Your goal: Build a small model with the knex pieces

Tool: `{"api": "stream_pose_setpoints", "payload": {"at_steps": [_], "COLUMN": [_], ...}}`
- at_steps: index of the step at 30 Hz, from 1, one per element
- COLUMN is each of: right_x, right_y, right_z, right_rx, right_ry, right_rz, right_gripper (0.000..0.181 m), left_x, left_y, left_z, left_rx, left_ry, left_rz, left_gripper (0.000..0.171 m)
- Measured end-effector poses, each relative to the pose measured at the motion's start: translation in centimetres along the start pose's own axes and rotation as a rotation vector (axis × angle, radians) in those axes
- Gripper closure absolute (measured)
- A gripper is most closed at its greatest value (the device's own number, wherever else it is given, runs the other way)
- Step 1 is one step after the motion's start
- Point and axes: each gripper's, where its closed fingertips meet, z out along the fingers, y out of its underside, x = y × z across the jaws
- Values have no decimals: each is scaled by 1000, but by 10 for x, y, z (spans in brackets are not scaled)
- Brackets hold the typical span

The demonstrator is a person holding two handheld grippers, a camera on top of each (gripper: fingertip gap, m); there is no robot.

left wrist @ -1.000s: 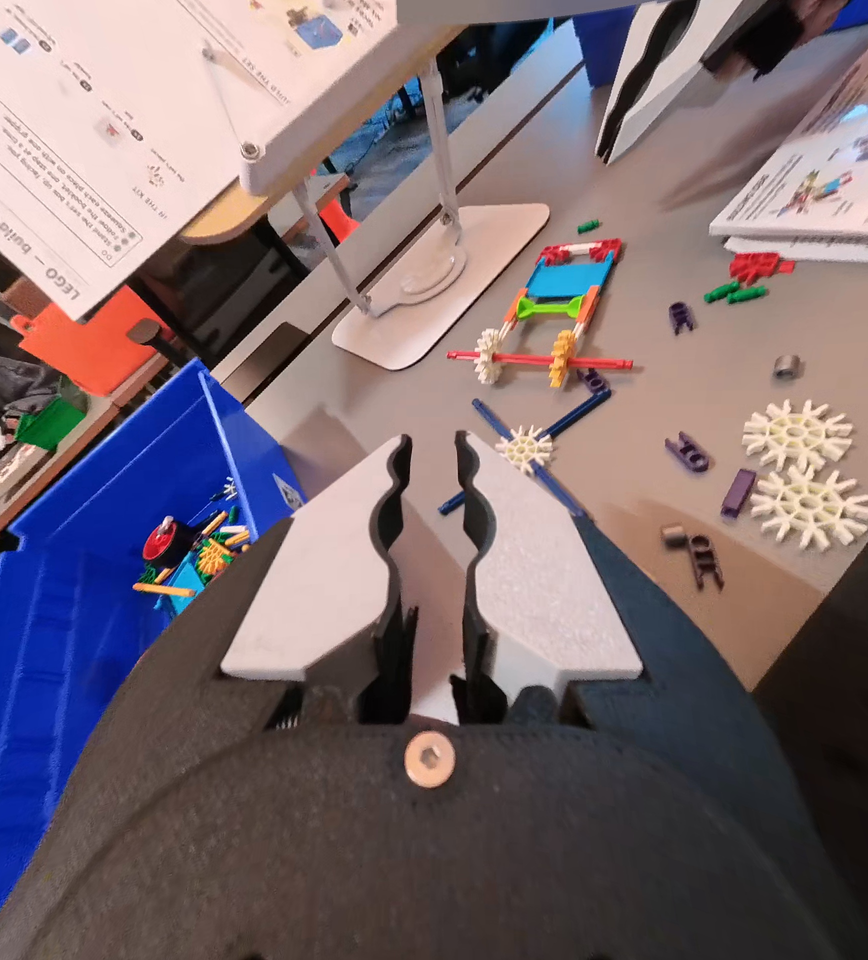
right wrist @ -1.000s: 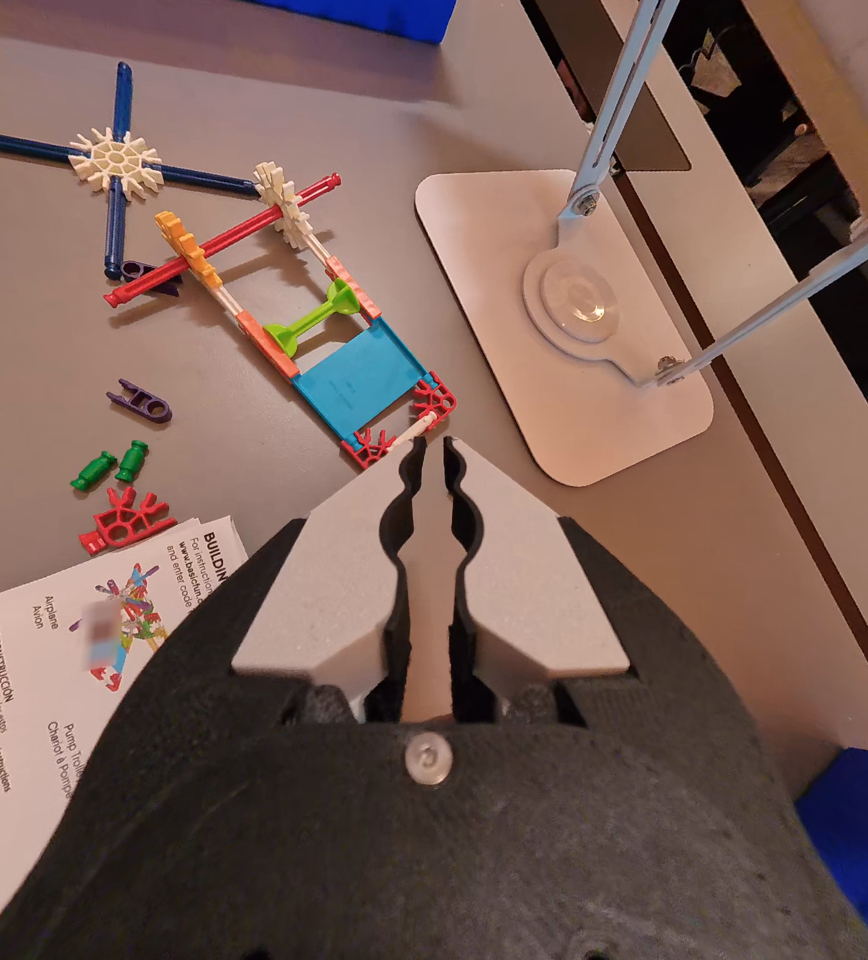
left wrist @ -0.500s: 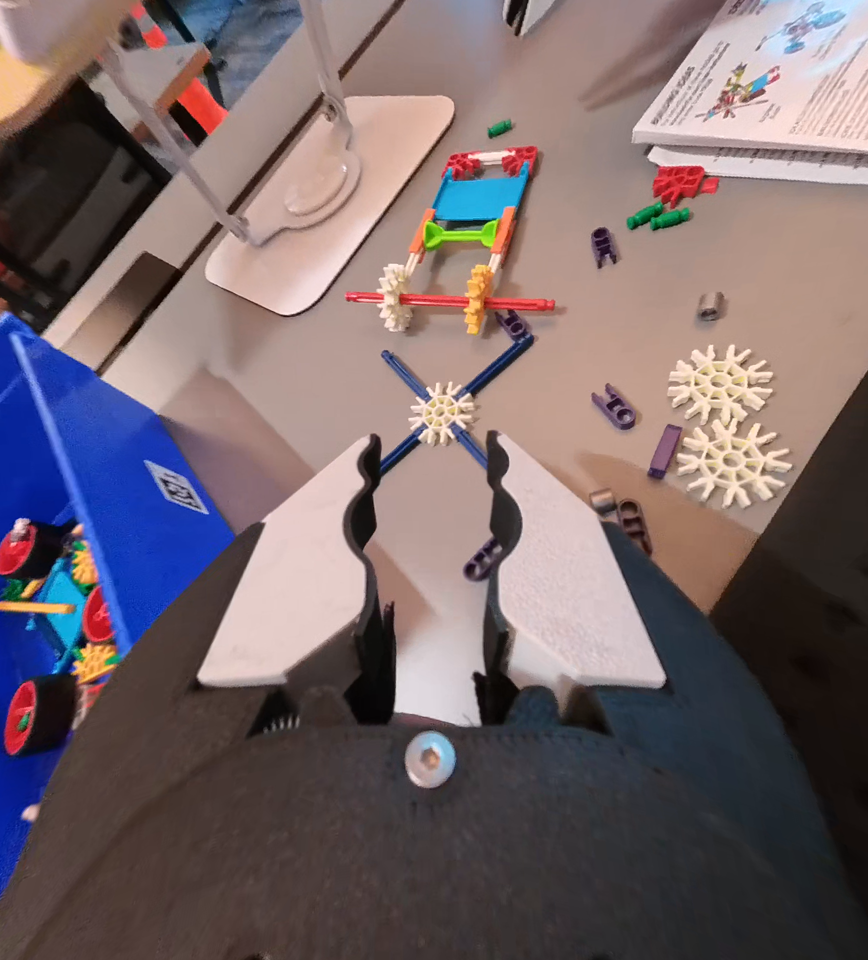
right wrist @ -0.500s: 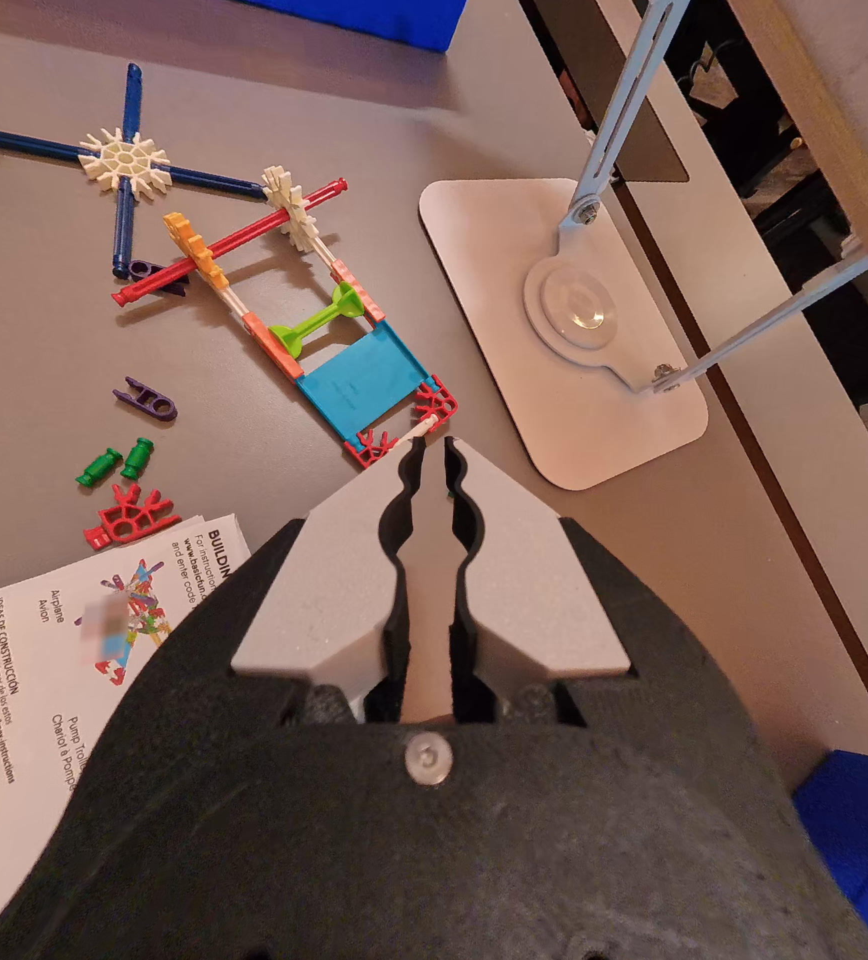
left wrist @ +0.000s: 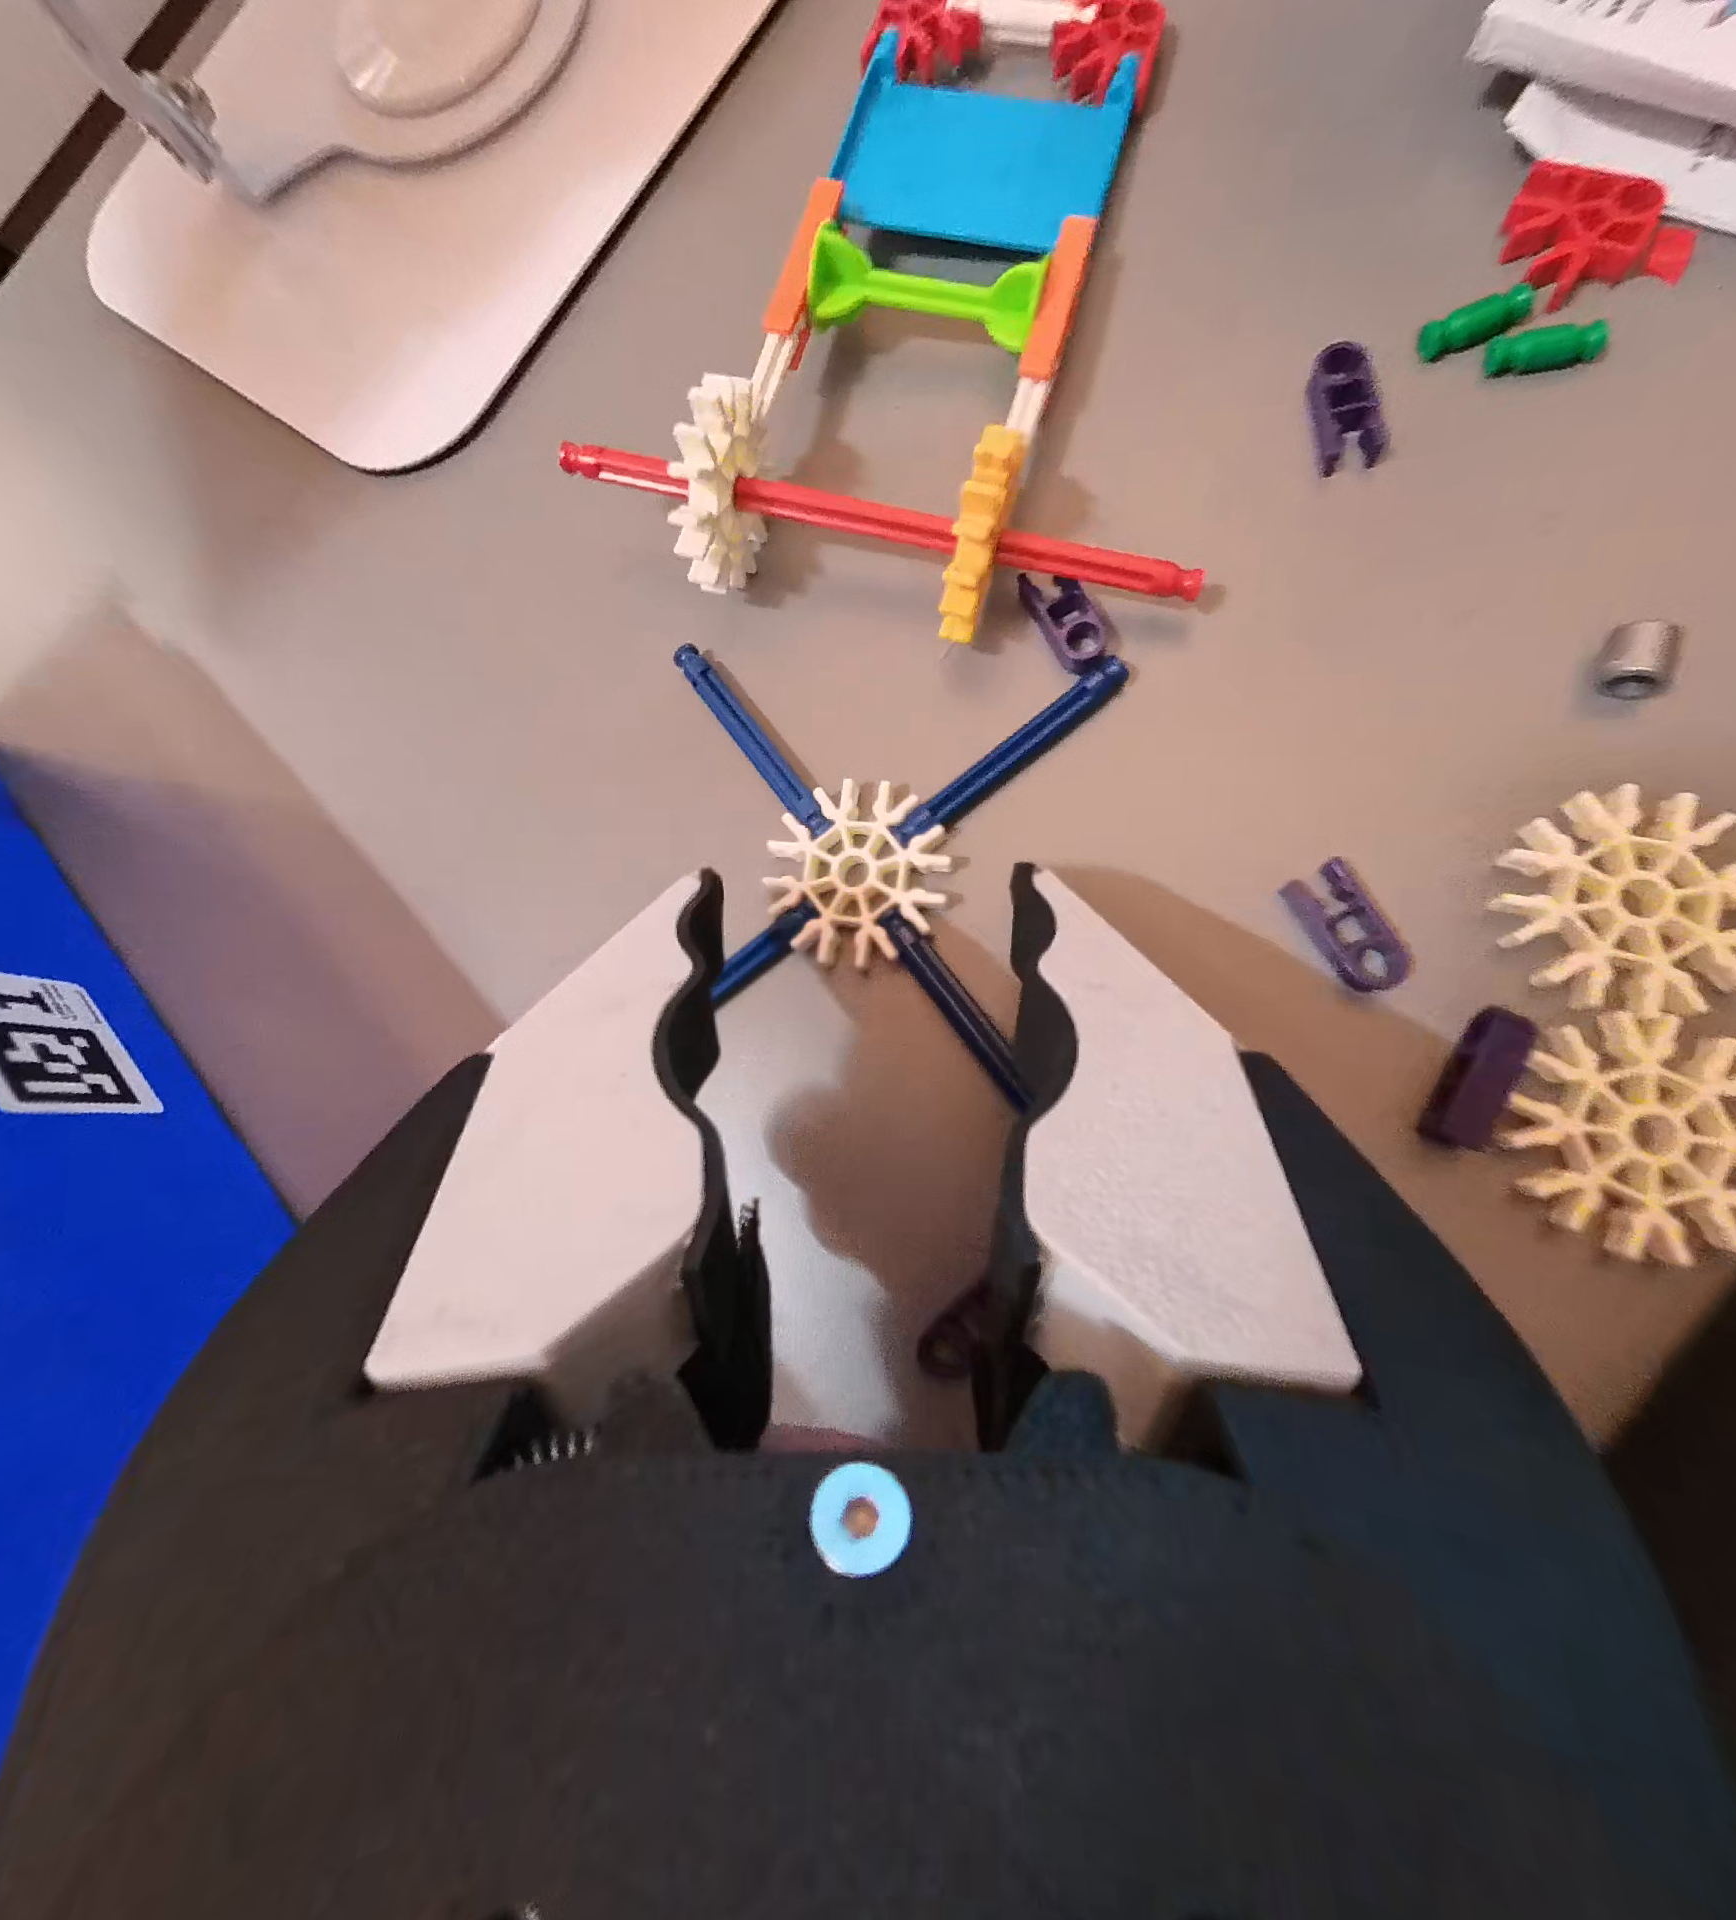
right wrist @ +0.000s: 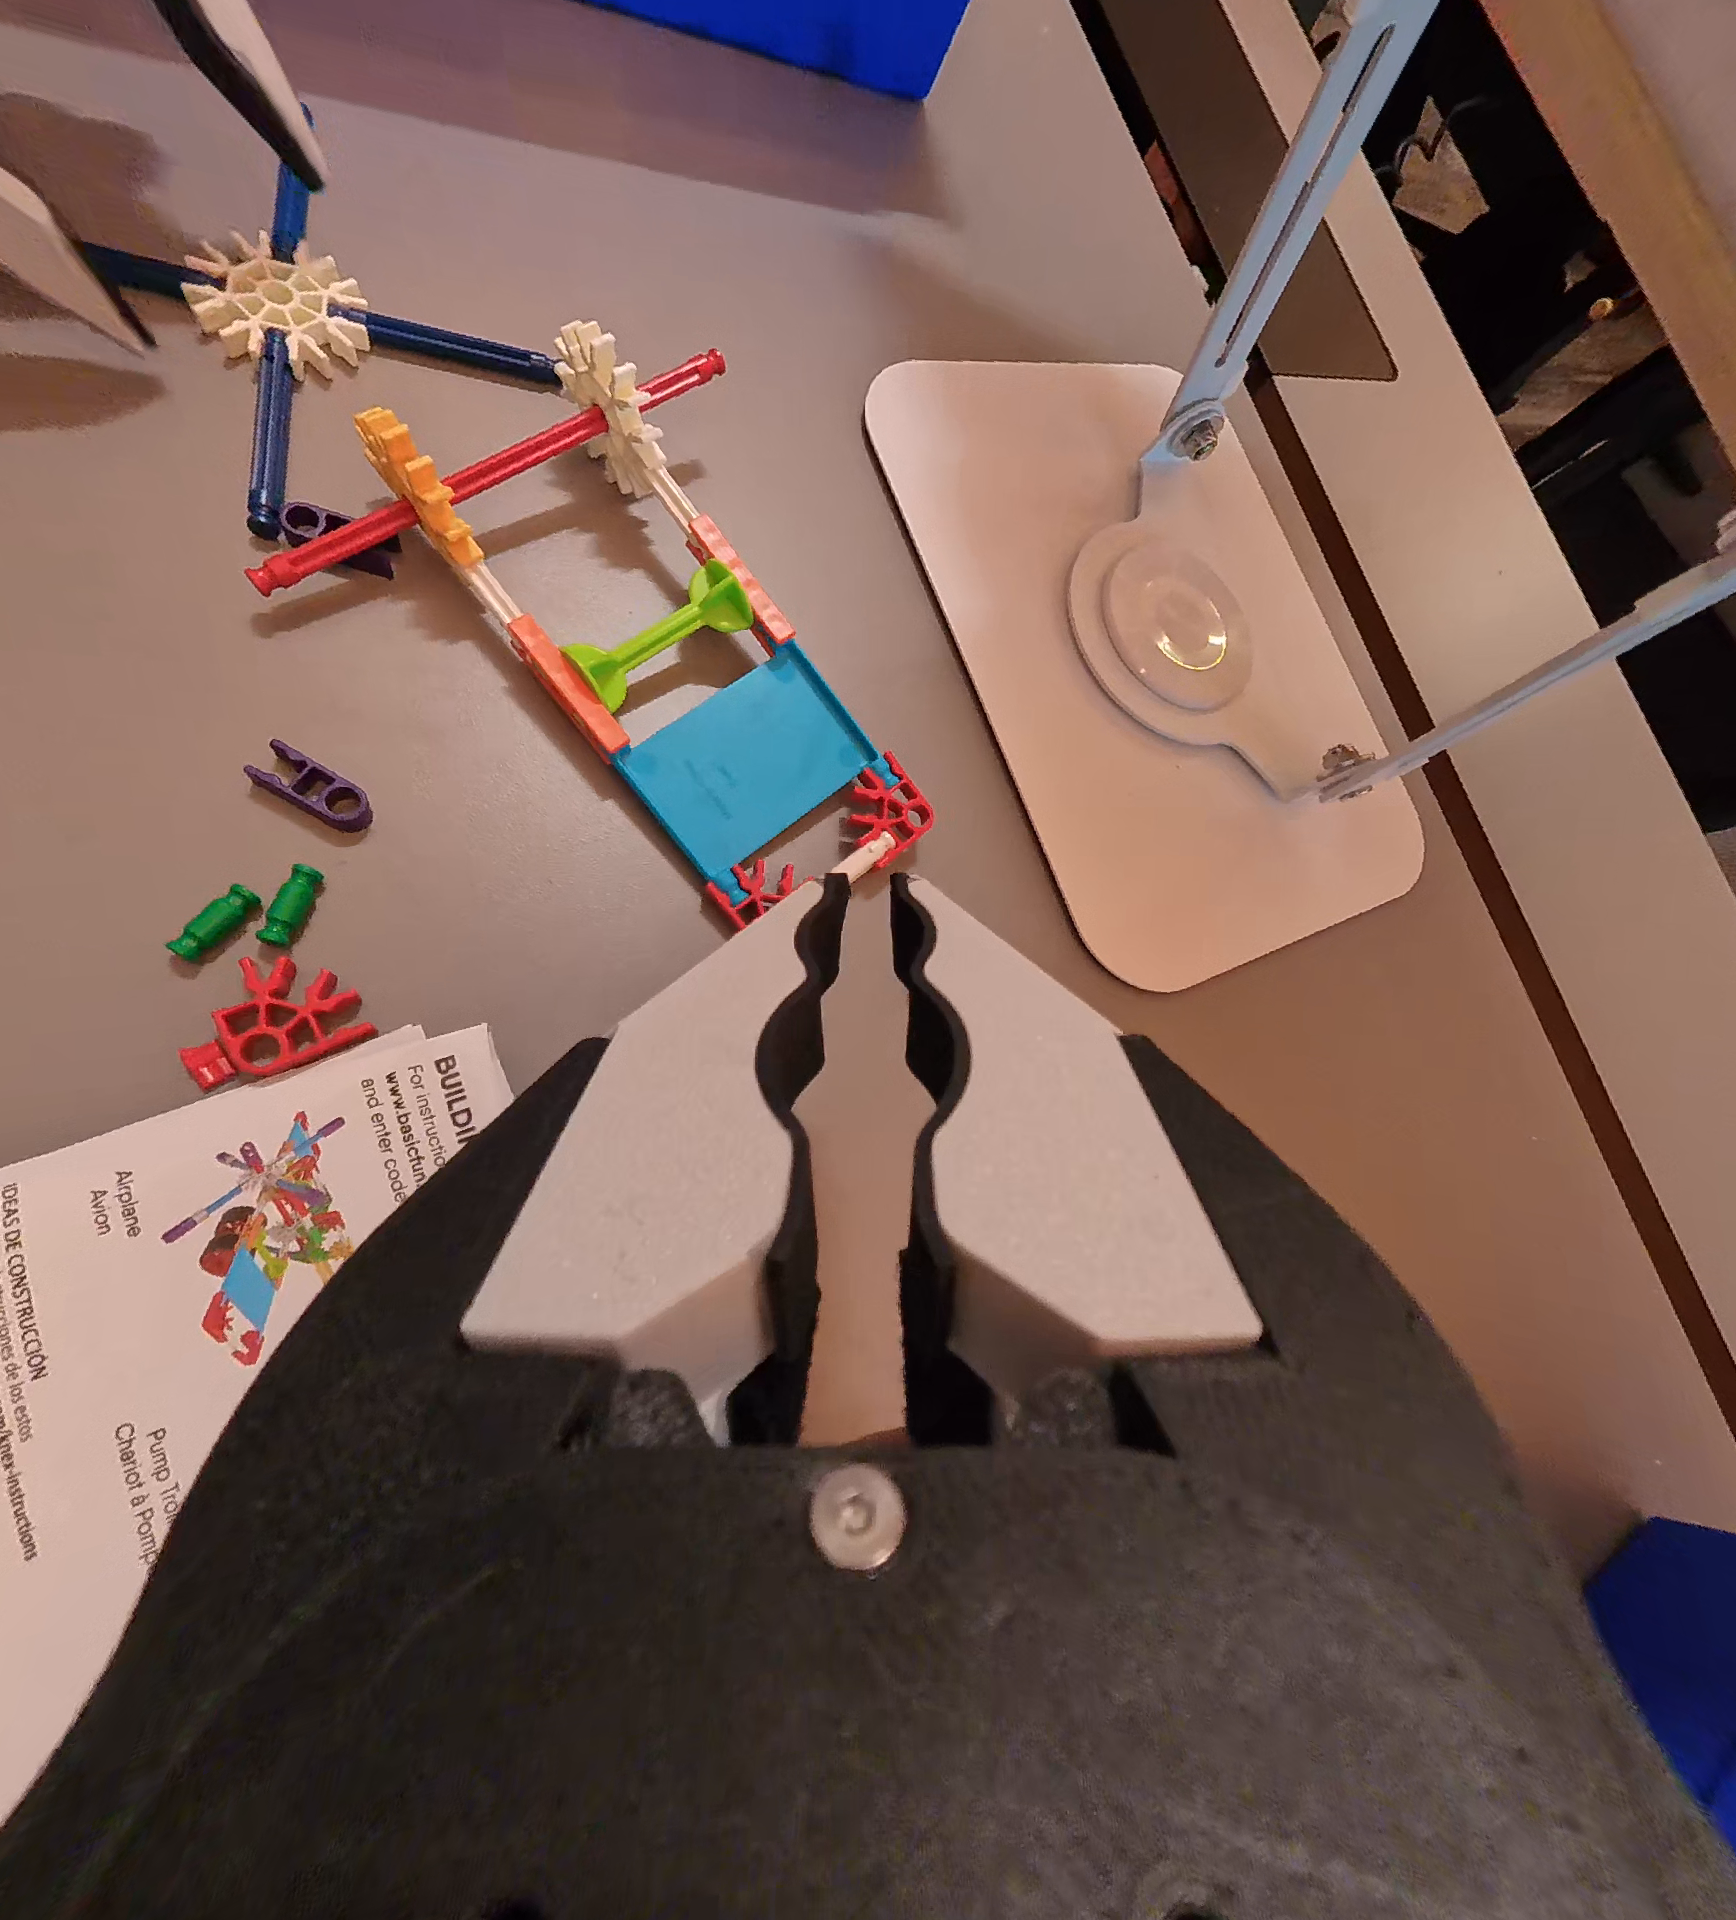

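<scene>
Left wrist view: the left gripper (left wrist: 862, 883) hangs with its grey fingers spread wide and empty, tips either side of a cream snowflake-shaped plastic connector (left wrist: 856, 873) that joins four dark blue plastic rods (left wrist: 1015, 732) into an X on the grey table (left wrist: 428, 644). A small purple clip (left wrist: 957, 1325) lies between the fingers, near their base. Beyond the X lies a toy frame with a red axle rod (left wrist: 874, 514), a lime-green strut and a sky-blue panel (left wrist: 978, 156). A blue plastic bin (left wrist: 64, 1299) stands left.

Right wrist view: the right gripper (right wrist: 869, 883) has its fingers nearly together with a narrow gap, gripping nothing, tips just beside the white rod (right wrist: 869, 854) at the frame's red-cornered end. A white metal stand base (right wrist: 1051, 644) lies farther right, a printed instruction booklet (right wrist: 116, 1299) near left.
</scene>
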Motion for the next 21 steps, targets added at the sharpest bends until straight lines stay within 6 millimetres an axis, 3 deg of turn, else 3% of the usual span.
{"api": "stream_pose_setpoints", "payload": {"at_steps": [7,11,21], "right_x": [-2,-3,0], "right_y": [-1,-2,-4], "right_z": [0,-1,-3], "right_rx": [-2,3,13], "right_ry": [-4,-2,9], "right_rz": [-10,-13,-10], "right_gripper": [174,174,174], "left_x": [2,1,-2], "left_y": [0,0,-12], "left_z": [9,8,-14], "left_rx": [2,12,93], "left_ry": [55,34,-97], "left_rz": [-89,-81,49], "left_gripper": [135,135,135]}}
